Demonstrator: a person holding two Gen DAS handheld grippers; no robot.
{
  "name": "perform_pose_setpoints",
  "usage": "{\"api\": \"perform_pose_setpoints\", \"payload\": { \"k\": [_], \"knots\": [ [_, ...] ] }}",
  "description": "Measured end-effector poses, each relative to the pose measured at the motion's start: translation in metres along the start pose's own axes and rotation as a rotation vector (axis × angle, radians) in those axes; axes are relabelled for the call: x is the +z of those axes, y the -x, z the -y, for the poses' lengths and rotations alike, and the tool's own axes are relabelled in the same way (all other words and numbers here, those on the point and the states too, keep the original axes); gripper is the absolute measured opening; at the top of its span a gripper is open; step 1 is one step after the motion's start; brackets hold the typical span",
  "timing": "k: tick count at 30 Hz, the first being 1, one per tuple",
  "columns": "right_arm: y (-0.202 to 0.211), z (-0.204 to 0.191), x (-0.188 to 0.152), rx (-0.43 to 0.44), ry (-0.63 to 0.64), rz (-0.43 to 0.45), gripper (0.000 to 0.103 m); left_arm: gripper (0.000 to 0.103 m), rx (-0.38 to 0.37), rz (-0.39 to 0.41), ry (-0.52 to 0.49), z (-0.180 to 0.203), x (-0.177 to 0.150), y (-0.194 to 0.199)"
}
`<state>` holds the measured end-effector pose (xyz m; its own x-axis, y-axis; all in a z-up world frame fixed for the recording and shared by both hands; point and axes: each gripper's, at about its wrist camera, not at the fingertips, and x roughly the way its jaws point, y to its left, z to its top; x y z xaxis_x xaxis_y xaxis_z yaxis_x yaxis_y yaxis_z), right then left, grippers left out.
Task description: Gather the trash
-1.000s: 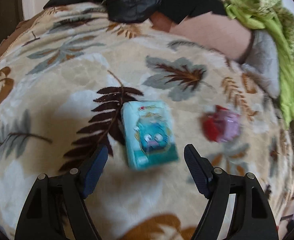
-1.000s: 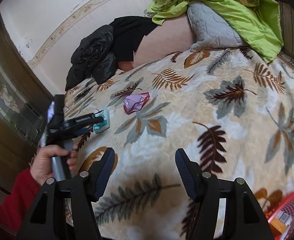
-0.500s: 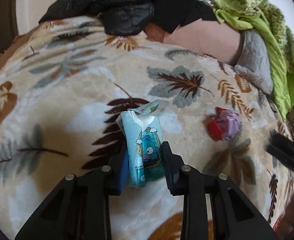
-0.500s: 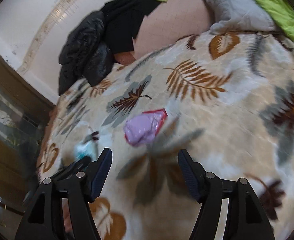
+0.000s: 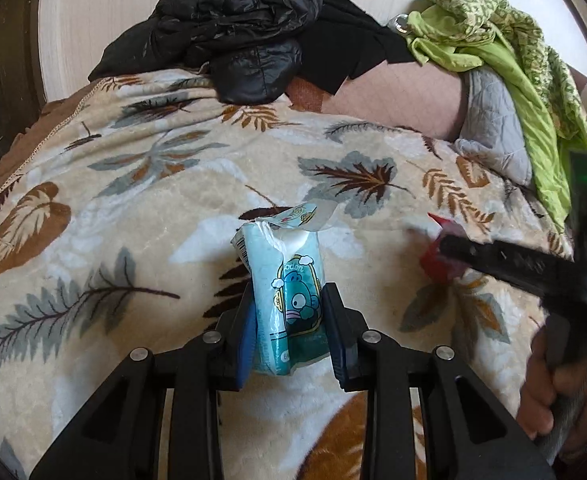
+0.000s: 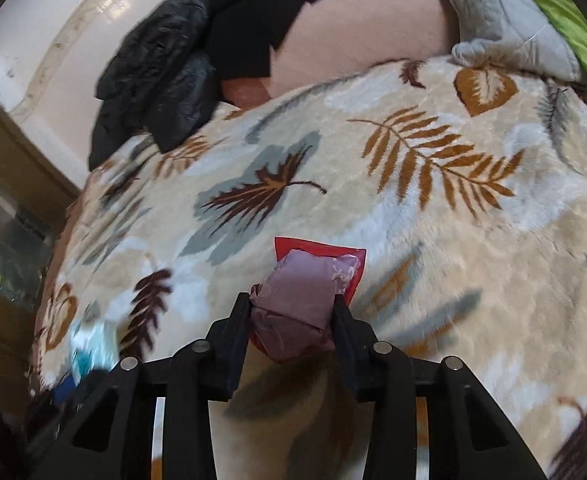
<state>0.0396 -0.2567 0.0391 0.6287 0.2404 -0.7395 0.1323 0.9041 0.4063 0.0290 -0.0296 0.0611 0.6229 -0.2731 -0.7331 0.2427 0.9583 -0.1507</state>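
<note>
A light-blue tissue pack [image 5: 281,264] with a cartoon print and an open flap stands upright between the fingers of my left gripper [image 5: 289,296], which is shut on it just above the leaf-patterned blanket [image 5: 133,200]. In the right wrist view, my right gripper [image 6: 291,308] is closing its jaws on a crumpled purple and red wrapper [image 6: 305,280], and both pads press into its sides. In the left wrist view the right gripper's black fingers [image 5: 493,256] cover most of that wrapper [image 5: 433,270]. The tissue pack [image 6: 89,340] shows blurred at the lower left.
A black jacket [image 5: 237,36] is piled at the bed's far end. A green cover [image 5: 533,92] and a grey quilted pillow [image 5: 493,128] lie at the far right. A person's hand [image 5: 553,380] holds the right gripper's handle. A wall and dark wooden frame border the bed's left.
My left gripper closed on the tissue pack and lifted it upright. My right gripper travelled across the bed to the purple and red wrapper and closed its jaws onto it.
</note>
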Motion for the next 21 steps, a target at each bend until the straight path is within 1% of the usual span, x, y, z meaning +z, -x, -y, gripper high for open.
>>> {"api": "perform_pose_setpoints", "payload": {
  "k": [4, 5, 10, 13, 17, 19, 21],
  "knots": [
    [0.039, -0.005, -0.031, 0.000, 0.054, 0.035, 0.042, 0.030, 0.002, 0.027, -0.023, 0.006, -0.015, 0.023],
    [0.054, -0.006, -0.045, 0.001, 0.068, 0.045, 0.042, 0.030, 0.003, 0.031, -0.027, 0.008, -0.024, 0.032],
    [0.101, -0.015, -0.093, -0.022, 0.137, 0.077, 0.042, 0.030, 0.007, 0.031, -0.051, 0.016, -0.064, 0.062],
    [0.121, -0.023, -0.115, -0.049, 0.184, 0.111, 0.042, 0.030, 0.016, 0.048, -0.080, 0.026, -0.085, 0.082],
    [0.140, -0.030, -0.145, -0.097, 0.236, 0.143, 0.042, 0.030, 0.043, 0.105, -0.120, 0.038, -0.108, 0.110],
    [0.144, -0.031, -0.153, -0.117, 0.253, 0.143, 0.042, 0.030, 0.051, 0.114, -0.134, 0.042, -0.114, 0.116],
    [0.149, -0.034, -0.158, -0.137, 0.277, 0.164, 0.042, 0.030, 0.063, 0.124, -0.144, 0.043, -0.120, 0.120]
  ]
}}
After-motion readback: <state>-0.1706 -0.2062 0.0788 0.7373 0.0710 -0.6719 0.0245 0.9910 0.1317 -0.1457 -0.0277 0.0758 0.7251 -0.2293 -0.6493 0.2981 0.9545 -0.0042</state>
